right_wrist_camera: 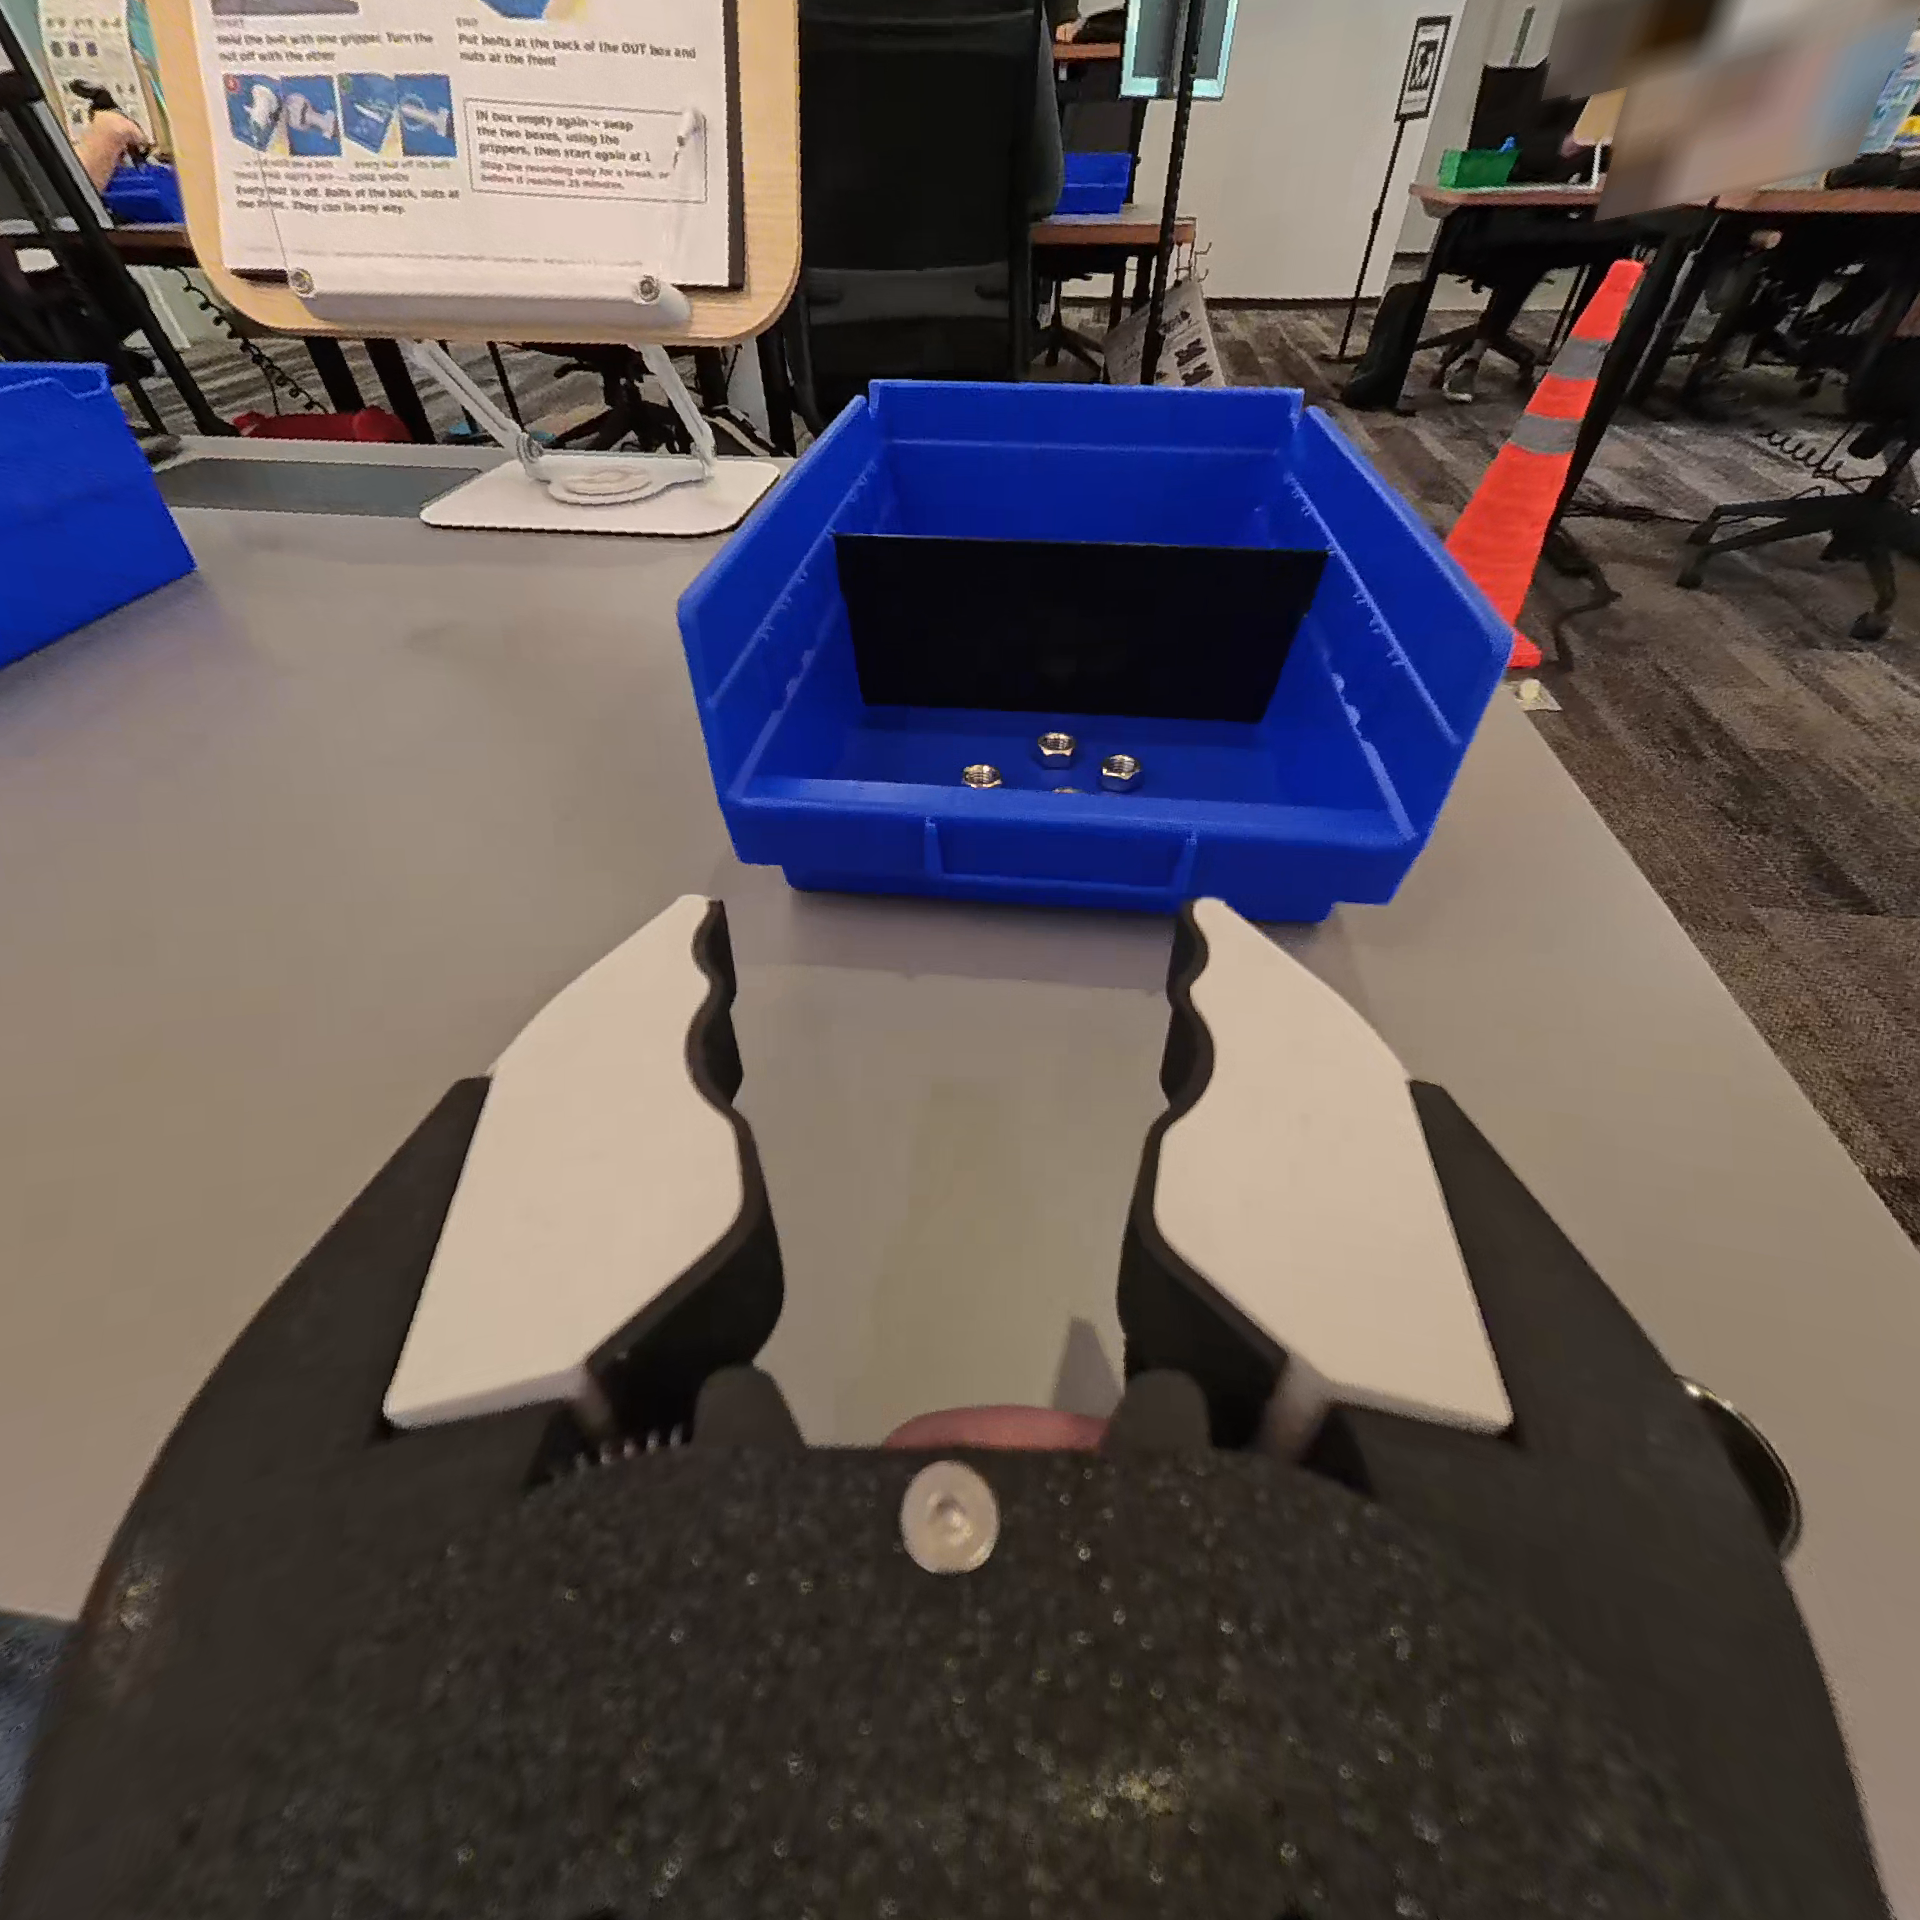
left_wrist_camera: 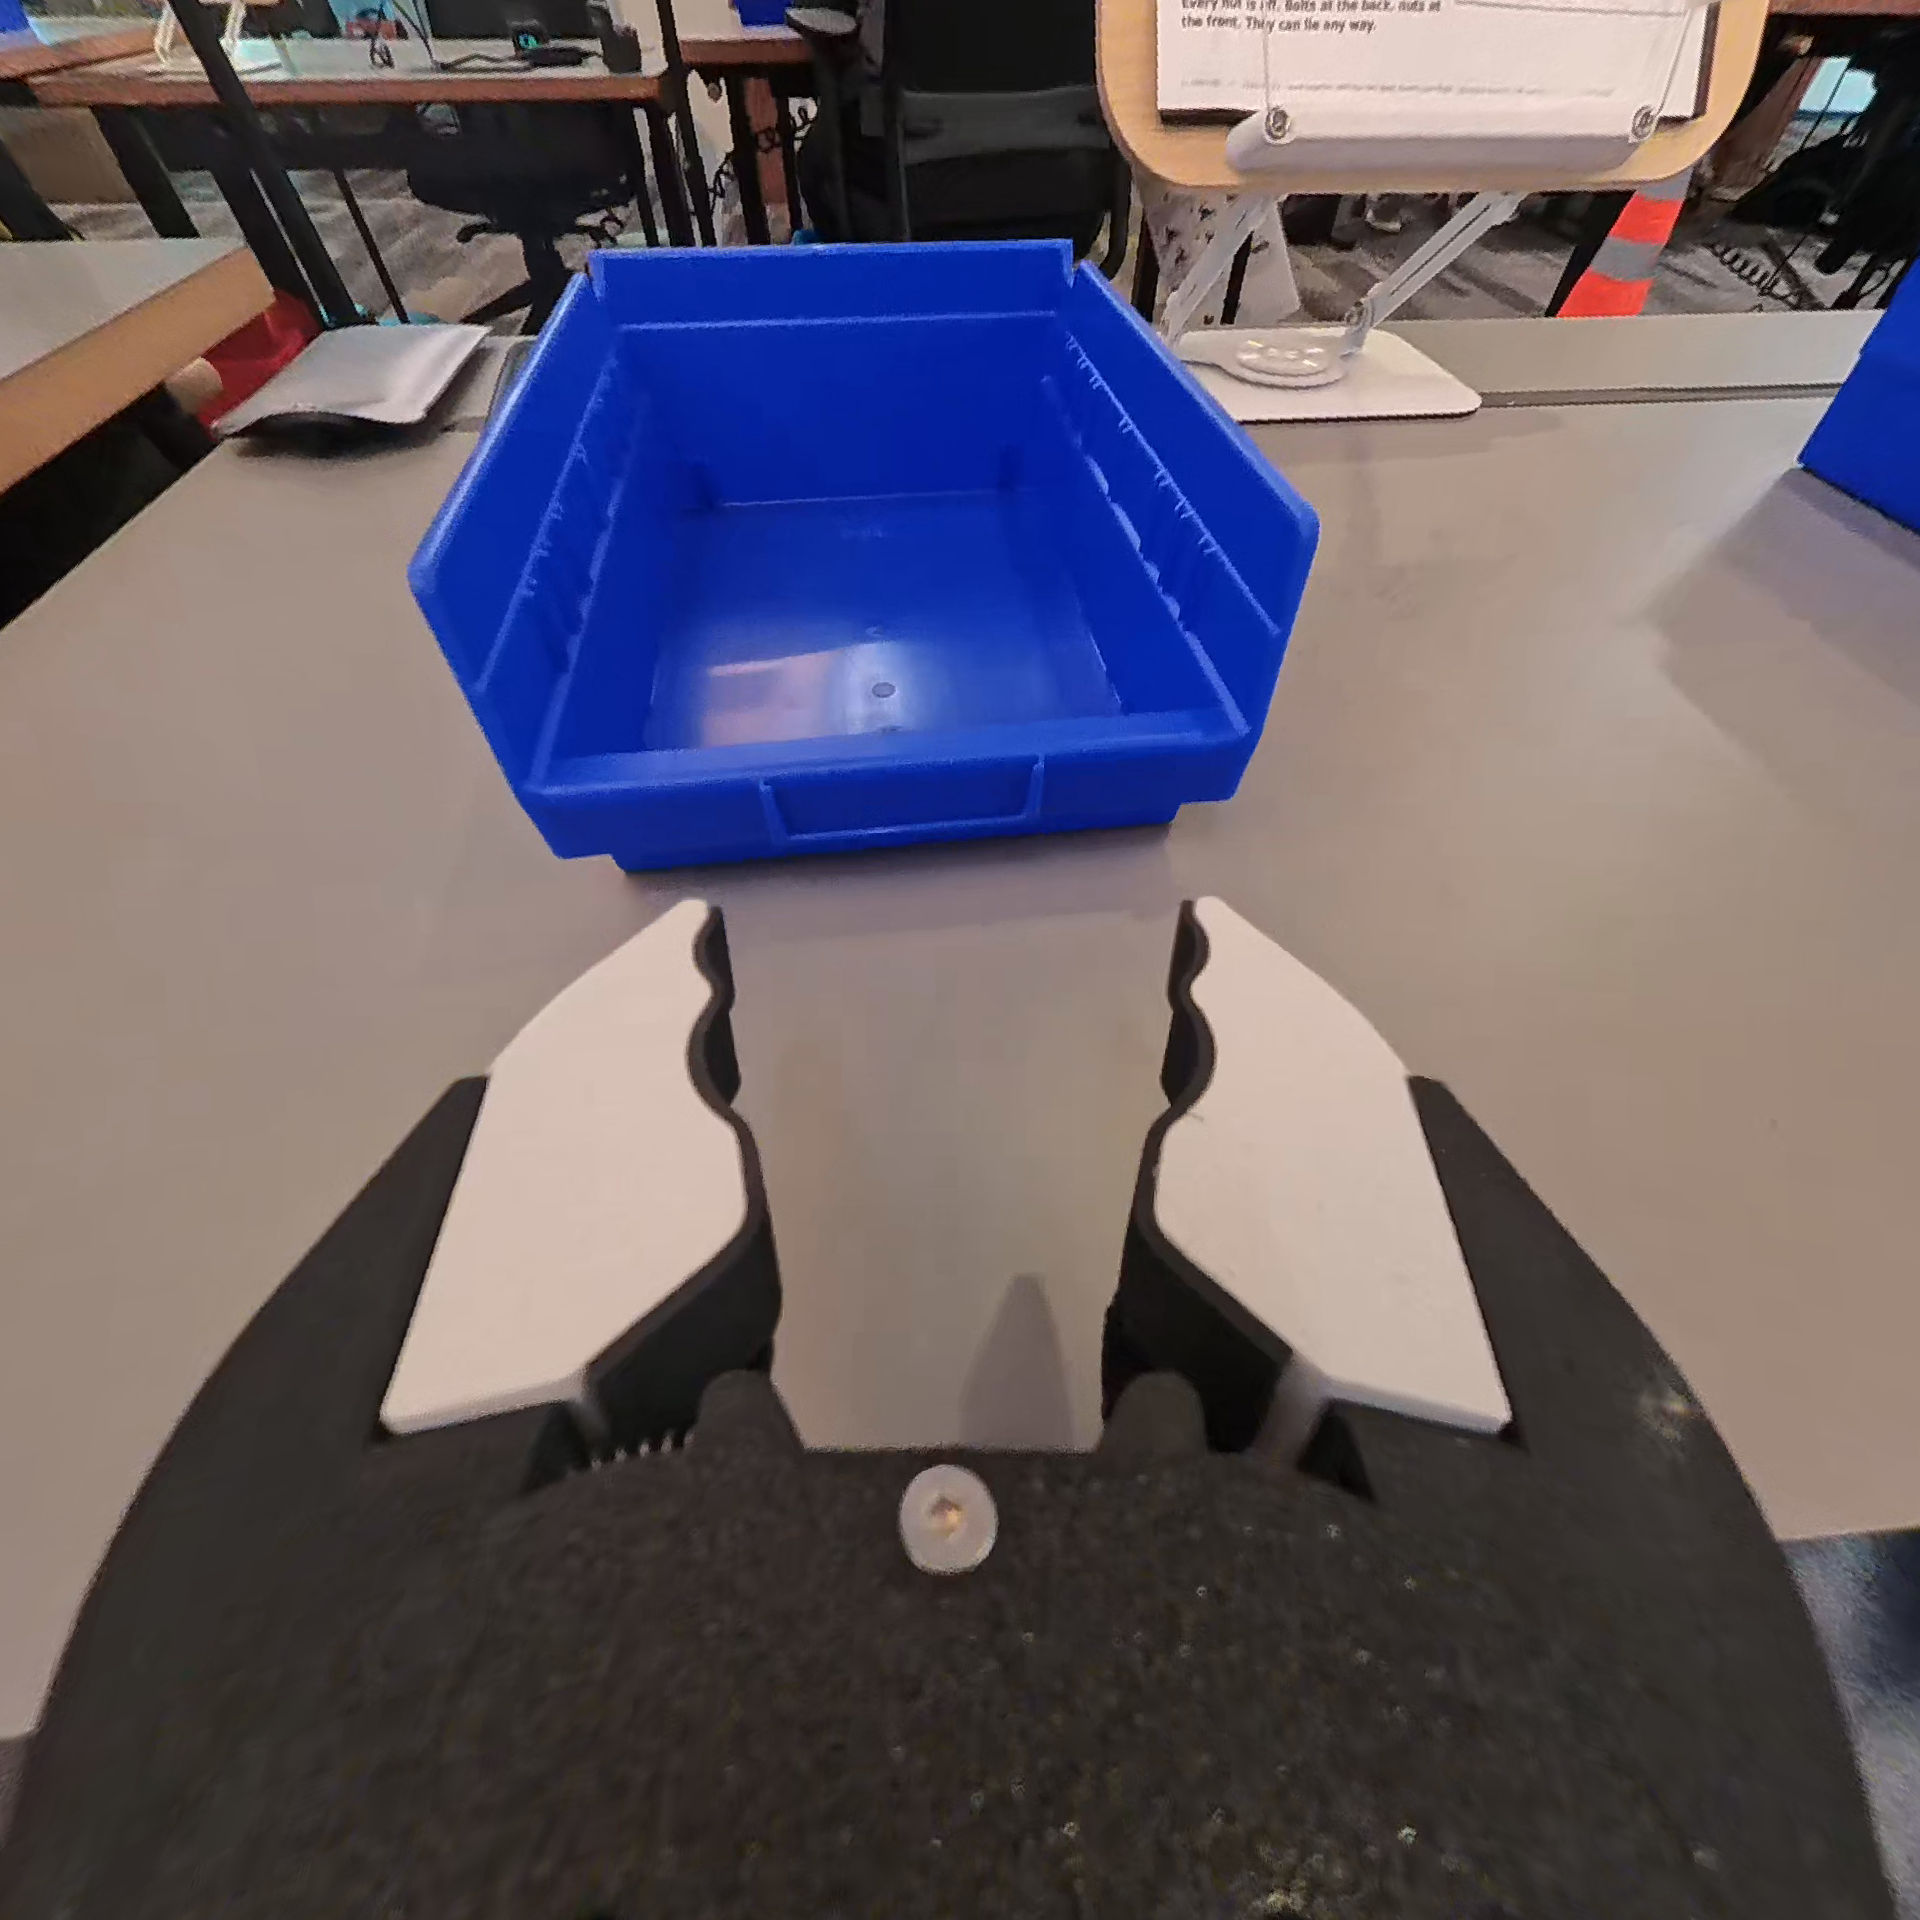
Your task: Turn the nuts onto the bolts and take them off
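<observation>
Nuts (right_wrist_camera: 1055,767) in bin (right_wrist_camera: 1351,665) front, ahead of right gripper (right_wrist_camera: 951,940), apart.

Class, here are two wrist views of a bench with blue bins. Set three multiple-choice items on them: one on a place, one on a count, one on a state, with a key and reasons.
1. Where do the nuts lie in the divided blue bin?
A. In front of the black divider
B. On top of the divider
C. On the table beside the bin

2. How many nuts show fully in that bin?
A. None
B. Three
C. Ten

3. What state is the left tool in?
A. Shut on a nut
B. Shut on a bolt
C. Open, holding nothing

Key:
1 A: the nuts rest on the bin floor between the divider and the front wall.
2 B: three hex nuts are plain; a fourth thing is mostly hidden behind the front lip.
3 C: bare table shows between its spread fingers, and the other blue bin ahead is empty.
</observation>
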`<state>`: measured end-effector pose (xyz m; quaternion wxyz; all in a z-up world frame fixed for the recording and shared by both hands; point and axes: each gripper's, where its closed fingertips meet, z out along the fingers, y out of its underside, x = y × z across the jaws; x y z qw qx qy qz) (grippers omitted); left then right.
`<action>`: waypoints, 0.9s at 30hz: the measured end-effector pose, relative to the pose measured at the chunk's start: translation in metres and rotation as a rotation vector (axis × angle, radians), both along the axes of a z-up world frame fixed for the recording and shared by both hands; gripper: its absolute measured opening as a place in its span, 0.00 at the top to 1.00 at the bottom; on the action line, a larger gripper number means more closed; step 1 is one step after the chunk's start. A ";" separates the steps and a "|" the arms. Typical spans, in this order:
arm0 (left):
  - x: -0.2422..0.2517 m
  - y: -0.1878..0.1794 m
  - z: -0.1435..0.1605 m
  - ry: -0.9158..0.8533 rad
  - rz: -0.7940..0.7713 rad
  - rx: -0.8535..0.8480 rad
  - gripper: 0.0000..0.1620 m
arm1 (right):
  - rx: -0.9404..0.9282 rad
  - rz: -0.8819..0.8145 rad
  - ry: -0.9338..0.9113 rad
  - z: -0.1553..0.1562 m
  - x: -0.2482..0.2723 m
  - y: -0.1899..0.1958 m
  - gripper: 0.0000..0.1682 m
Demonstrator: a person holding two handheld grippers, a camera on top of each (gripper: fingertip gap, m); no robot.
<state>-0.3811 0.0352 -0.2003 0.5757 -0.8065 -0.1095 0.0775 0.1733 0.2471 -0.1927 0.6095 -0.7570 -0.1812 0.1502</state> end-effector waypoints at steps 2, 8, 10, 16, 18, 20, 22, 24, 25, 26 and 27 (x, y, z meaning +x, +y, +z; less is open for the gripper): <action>0.000 -0.003 0.001 -0.011 0.005 0.002 0.53 | 0.004 -0.004 -0.002 0.000 0.003 -0.005 0.53; 0.006 -0.006 -0.009 -0.028 -0.007 -0.038 0.51 | 0.008 -0.009 -0.014 -0.001 0.007 -0.009 0.53; 0.007 -0.007 -0.008 -0.022 -0.011 -0.035 0.51 | 0.006 -0.008 -0.018 -0.002 0.007 -0.010 0.53; 0.017 -0.005 0.005 -0.083 -0.036 0.039 0.45 | 0.021 0.013 -0.040 -0.002 0.001 -0.010 0.54; 0.054 0.005 0.036 -0.219 -0.177 0.175 0.47 | 0.041 0.009 -0.048 0.001 0.001 -0.006 0.53; 0.120 0.022 0.085 -0.265 -0.367 0.318 0.53 | 0.086 -0.014 -0.044 0.012 0.004 0.009 0.53; 0.196 0.055 0.102 -0.089 -0.483 0.265 0.50 | 0.099 -0.050 -0.067 0.021 0.013 0.035 0.51; 0.268 0.099 0.097 0.050 -0.551 0.213 0.47 | 0.110 -0.130 -0.053 0.030 0.032 0.067 0.47; 0.301 0.121 0.088 0.083 -0.572 0.182 0.47 | 0.114 -0.152 -0.051 0.032 0.041 0.084 0.47; 0.332 0.144 0.075 0.114 -0.603 0.139 0.47 | 0.094 -0.172 -0.050 0.032 0.050 0.101 0.46; 0.359 0.167 0.062 0.132 -0.618 0.096 0.49 | 0.057 -0.192 -0.026 0.030 0.058 0.116 0.45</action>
